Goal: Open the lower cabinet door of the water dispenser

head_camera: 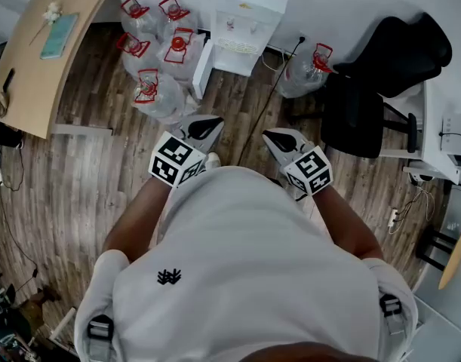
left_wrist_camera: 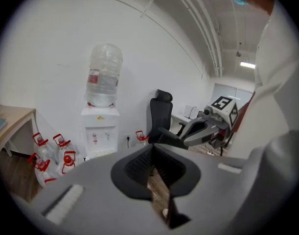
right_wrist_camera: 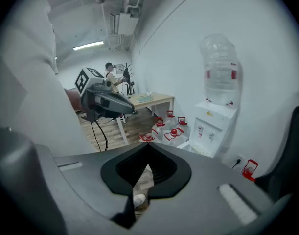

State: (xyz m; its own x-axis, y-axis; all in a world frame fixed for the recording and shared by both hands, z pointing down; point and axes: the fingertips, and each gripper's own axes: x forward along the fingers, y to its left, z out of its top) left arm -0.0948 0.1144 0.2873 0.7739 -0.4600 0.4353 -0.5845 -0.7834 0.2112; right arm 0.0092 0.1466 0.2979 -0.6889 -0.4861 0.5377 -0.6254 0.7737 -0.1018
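Note:
The white water dispenser (head_camera: 245, 17) stands against the far wall, with a clear bottle (left_wrist_camera: 104, 75) on top. A white panel (head_camera: 202, 68) juts from its lower left side toward me and looks like the cabinet door swung out. Both grippers are held up in front of my chest, well short of the dispenser. My left gripper (head_camera: 207, 127) has its jaws together and holds nothing. My right gripper (head_camera: 274, 138) is likewise shut and empty. The dispenser (left_wrist_camera: 100, 131) appears ahead in the left gripper view, and the dispenser (right_wrist_camera: 213, 124) in the right gripper view.
Several water bottles with red caps (head_camera: 158, 51) crowd the floor left of the dispenser, and one more bottle (head_camera: 309, 66) lies to its right. A black office chair (head_camera: 381, 74) stands at right, a wooden desk (head_camera: 41, 51) at left. A cable (head_camera: 268, 104) runs across the wood floor.

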